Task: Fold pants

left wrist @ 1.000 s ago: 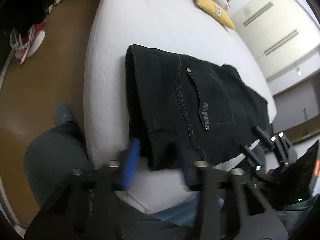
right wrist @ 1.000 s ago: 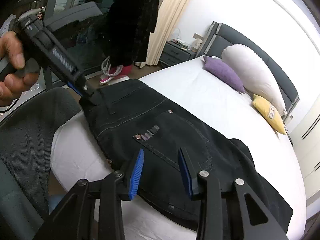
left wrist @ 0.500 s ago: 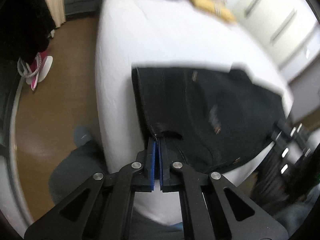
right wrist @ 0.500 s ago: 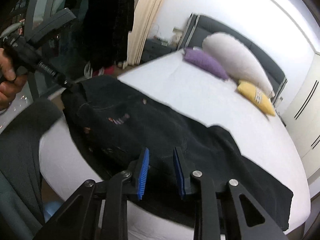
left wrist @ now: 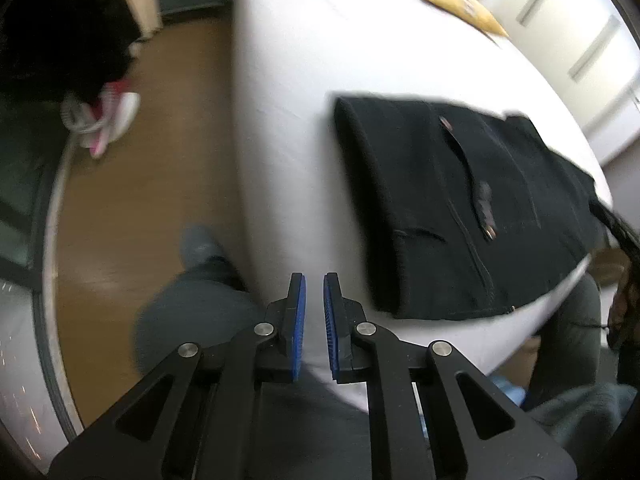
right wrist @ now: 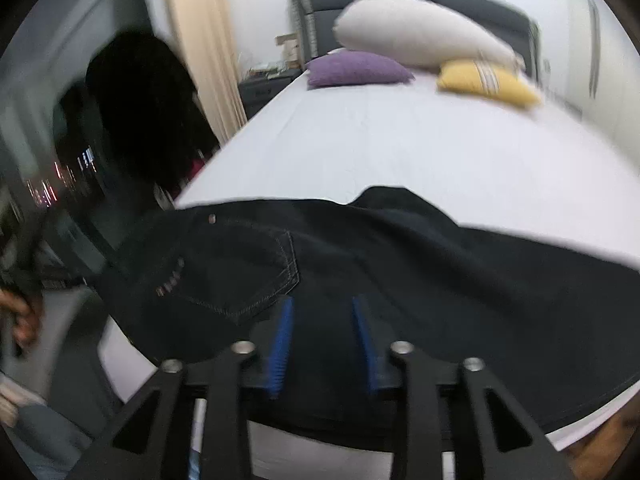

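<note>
Black denim pants [left wrist: 460, 200] lie folded lengthwise on the white bed [left wrist: 280, 120], back pocket up, near the bed's front edge. My left gripper [left wrist: 314, 280] hangs over the bed's edge, left of the pants and apart from them. It is shut, with only a thin slit between the blue pads and nothing in it. In the right wrist view the pants [right wrist: 400, 264] stretch from left to right. My right gripper [right wrist: 321, 304] hovers over their middle, just right of the pocket; its jaws are opening and grip no cloth.
Purple [right wrist: 356, 70], white [right wrist: 420, 36] and yellow [right wrist: 484, 80] pillows lie at the headboard. Shoes [left wrist: 104, 120] sit on the wooden floor left of the bed. The person's leg [left wrist: 192, 312] is by the bed's edge. A hand [right wrist: 20, 316] shows at far left.
The left gripper, shut on the waistband corner half a second ago, has let go and drawn off to the left. The right gripper has slid right along the pants, rolled, and widened its jaws.
</note>
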Action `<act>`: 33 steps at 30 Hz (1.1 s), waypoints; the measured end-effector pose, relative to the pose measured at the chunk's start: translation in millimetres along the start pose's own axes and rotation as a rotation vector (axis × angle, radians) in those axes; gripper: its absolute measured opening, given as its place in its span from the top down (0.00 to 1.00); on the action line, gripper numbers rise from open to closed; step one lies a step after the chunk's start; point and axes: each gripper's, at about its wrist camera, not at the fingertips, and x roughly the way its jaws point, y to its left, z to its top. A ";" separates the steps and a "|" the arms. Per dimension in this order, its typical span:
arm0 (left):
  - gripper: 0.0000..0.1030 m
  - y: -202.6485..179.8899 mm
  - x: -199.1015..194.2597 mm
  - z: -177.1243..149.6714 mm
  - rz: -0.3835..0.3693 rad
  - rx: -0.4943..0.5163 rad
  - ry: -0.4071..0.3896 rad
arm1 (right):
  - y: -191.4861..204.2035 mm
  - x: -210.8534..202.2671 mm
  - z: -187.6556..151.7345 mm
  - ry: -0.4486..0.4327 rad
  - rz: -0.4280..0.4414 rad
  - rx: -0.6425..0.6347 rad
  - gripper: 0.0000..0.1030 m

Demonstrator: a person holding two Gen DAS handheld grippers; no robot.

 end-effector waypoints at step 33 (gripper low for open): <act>0.91 -187.1 105.5 46.2 -0.346 0.203 -0.047 | -103.9 176.2 129.6 0.517 0.277 -0.284 0.54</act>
